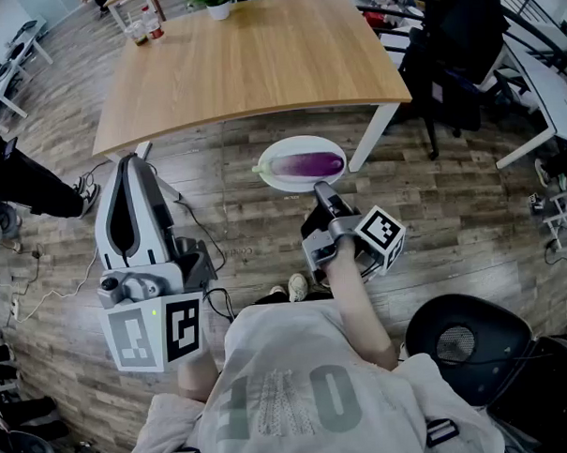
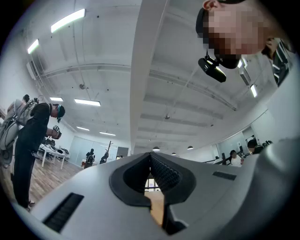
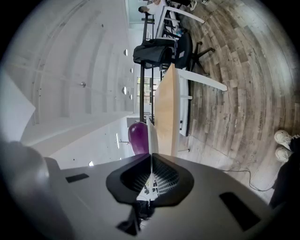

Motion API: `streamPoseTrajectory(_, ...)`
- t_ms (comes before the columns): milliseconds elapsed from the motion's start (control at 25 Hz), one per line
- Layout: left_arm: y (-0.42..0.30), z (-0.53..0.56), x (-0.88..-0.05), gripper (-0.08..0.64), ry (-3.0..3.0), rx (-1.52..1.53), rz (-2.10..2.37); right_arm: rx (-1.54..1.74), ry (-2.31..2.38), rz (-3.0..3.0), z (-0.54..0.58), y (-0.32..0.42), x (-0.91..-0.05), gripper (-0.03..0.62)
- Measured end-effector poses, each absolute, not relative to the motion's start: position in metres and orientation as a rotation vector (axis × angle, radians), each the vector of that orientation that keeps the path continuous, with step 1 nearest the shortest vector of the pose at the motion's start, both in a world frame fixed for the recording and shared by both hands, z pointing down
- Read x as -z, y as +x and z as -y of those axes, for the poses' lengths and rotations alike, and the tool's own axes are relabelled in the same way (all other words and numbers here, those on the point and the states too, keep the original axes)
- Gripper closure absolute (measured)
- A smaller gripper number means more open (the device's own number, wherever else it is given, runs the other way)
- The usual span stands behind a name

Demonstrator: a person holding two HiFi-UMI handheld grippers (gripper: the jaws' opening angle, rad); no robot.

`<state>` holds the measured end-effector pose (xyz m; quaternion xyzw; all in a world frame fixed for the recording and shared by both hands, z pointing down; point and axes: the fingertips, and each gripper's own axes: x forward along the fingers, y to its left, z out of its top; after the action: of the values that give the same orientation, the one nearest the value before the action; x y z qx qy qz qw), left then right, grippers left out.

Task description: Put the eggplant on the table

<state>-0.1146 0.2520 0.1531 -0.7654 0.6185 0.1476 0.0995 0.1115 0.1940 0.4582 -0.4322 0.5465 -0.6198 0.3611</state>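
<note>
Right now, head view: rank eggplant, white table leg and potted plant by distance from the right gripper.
1. eggplant: just ahead, on the plate clamped in the right gripper.
2. white table leg: ahead, to the gripper's right.
3. potted plant: far edge of the table.

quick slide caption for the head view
Right gripper holds a white plate carrying a purple eggplant in front of the wooden table; left gripper shut, empty.
</note>
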Motion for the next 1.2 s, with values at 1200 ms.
streamPoseTrajectory(1200, -0.131, -0.224, -0.168, 0.551, -2.181, -0.393, -1.927, 1.630, -1.033, -1.538, -0.151, 0.095, -0.464, 0.566)
